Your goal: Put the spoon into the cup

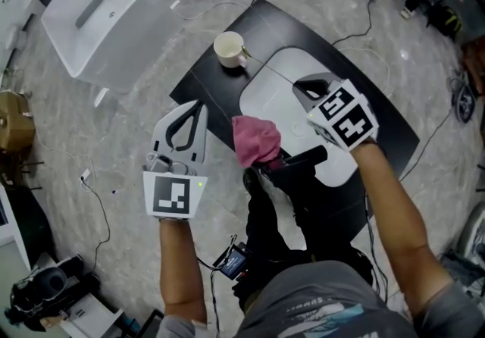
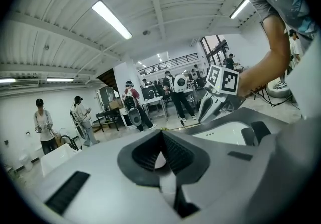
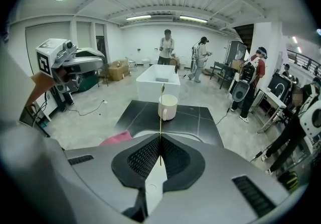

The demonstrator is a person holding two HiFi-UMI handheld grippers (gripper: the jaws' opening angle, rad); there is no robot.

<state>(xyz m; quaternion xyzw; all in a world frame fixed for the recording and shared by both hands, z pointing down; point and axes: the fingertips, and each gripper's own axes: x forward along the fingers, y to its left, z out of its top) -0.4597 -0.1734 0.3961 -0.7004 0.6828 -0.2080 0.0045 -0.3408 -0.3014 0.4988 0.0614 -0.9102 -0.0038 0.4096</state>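
A cream cup (image 1: pixel 229 49) stands upright at the far end of the black table (image 1: pixel 212 79). My right gripper (image 1: pixel 297 86) is shut on the handle of a thin metal spoon (image 1: pixel 269 69), which reaches toward the cup. In the right gripper view the spoon (image 3: pixel 161 112) rises straight from the closed jaws of the right gripper (image 3: pixel 160 137), and its bowl shows just above the rim of the cup (image 3: pixel 167 106). Whether the bowl touches the cup I cannot tell. My left gripper (image 1: pixel 197 107) hovers off the table's left edge, shut and empty. The left gripper (image 2: pixel 161 135) points into the room.
A pink cloth (image 1: pixel 255 139) lies at the table's near edge, beside a white tray (image 1: pixel 273 98) under the right gripper. A white tub (image 1: pixel 98 14) stands on the floor at the far left. Cables run across the floor, and several people stand in the background.
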